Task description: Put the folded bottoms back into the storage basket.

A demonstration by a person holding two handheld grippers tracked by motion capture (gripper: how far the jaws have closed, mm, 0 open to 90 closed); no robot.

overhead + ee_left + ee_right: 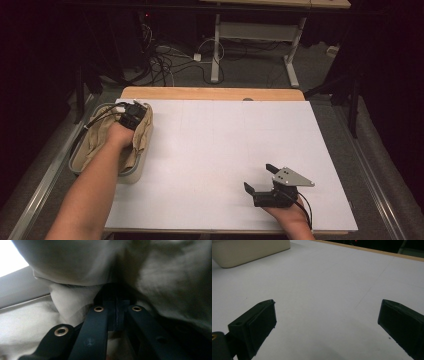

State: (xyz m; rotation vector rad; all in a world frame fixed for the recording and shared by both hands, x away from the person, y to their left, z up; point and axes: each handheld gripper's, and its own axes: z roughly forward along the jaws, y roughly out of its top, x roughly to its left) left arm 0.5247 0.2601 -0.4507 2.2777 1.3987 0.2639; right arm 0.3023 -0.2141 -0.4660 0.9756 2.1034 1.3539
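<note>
A beige cloth (pixel 99 141) fills a grey bin (pixel 75 162) at the table's left edge and hangs over its right wall. My left gripper (pixel 132 116) reaches down into the far end of the bin. In the left gripper view its jaws are pressed together, their tips (pixel 115 290) are buried in the cloth (pixel 75 262), and a crease of cloth runs up from them. The bin's rim (pixel 20 287) crosses at the left. My right gripper (pixel 258 176) rests open near the table's front right, with bare white surface between its jaws (pixel 328 315).
The white tabletop (pixel 215 140) has a wooden strip along its far edge. The bin's pale wall (pixel 249 250) appears at the upper left of the right gripper view. Beyond the table lie cables and desk legs on the floor.
</note>
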